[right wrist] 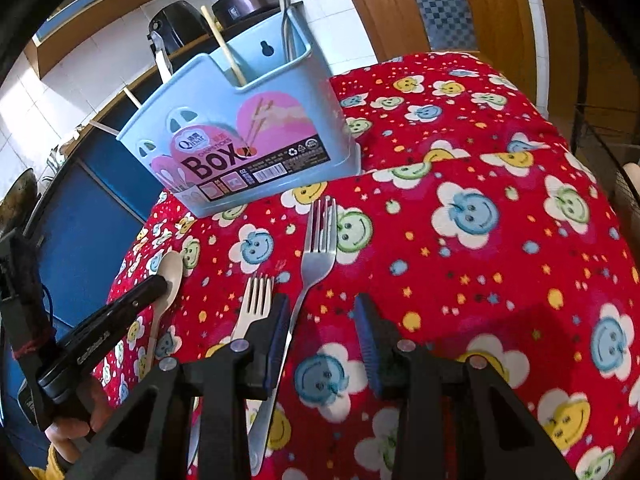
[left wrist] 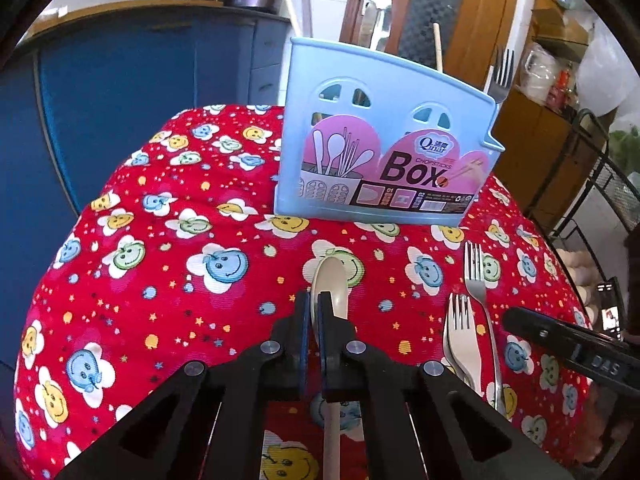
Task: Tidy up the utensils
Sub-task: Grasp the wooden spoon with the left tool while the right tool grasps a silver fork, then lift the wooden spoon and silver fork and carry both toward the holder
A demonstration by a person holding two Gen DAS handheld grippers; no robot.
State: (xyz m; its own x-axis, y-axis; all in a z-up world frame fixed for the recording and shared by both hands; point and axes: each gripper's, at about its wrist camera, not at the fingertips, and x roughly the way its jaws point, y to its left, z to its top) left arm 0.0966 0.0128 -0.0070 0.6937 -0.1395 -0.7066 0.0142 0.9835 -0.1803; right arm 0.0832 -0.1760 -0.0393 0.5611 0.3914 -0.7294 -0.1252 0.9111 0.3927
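Left gripper [left wrist: 316, 300] low in the middle of the left view, fingers [left wrist: 301, 320] clenched on the spoon [left wrist: 330, 280] at the neck. Spoon bowl points up the frame toward the box [left wrist: 384, 160]; handle runs straight down the frame, under the gripper. Looks like light, stiff plastic, a bit slippery, so best held at the thin neck. Right gripper [right wrist: 322, 320] low in the middle of the right view, fingers [right wrist: 370, 340] apart, grasping nothing, over the red cloth [right wrist: 500, 260] on the bench. Steel fork [right wrist: 318, 248] just beside its left finger, prongs up toward the box, handle down. Pale fork [right wrist: 256, 300] to its left, pointing the same way. Hard, thin; best taken mid-handle.
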